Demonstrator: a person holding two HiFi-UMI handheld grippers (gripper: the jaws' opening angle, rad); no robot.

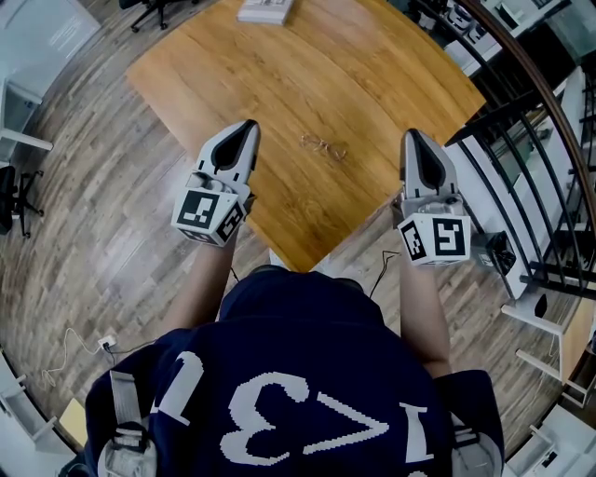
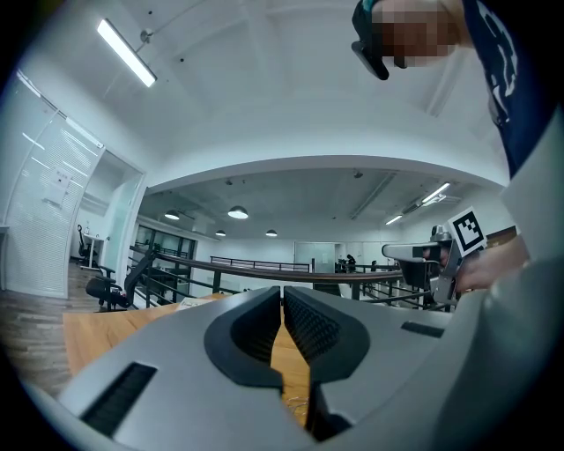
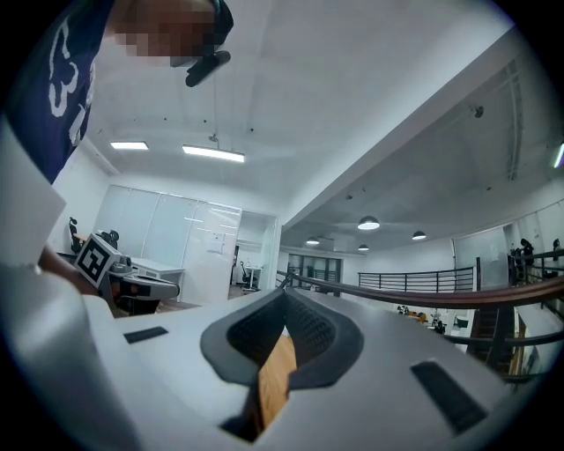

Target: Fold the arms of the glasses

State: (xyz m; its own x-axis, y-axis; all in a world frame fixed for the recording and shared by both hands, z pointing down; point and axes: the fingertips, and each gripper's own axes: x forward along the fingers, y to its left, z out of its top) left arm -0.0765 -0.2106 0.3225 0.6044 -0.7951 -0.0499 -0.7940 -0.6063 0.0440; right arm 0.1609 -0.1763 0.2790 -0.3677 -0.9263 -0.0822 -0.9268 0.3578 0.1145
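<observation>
i count one pair of glasses point(image 1: 323, 145) lying on the one wooden table point(image 1: 372, 84), between my two grippers and apart from both, with bare wood all round it. the left gripper point(image 1: 248, 129) and the right gripper point(image 1: 413, 138) are both clenched on nothing, tips just over the table's near edges. the near corner points at me, one white flat object point(image 1: 265, 9) sits at the far edge, and a dark railing point(image 1: 521, 149) runs close on the right.

A light wooden table point(image 1: 372, 84) stands on a grey-brown plank floor point(image 1: 84, 196). A flat white object point(image 1: 265, 9) lies at the table's far edge. A black railing point(image 1: 521, 154) runs along the table's right side, and a black office chair point(image 1: 156, 7) stands beyond its far left corner.
</observation>
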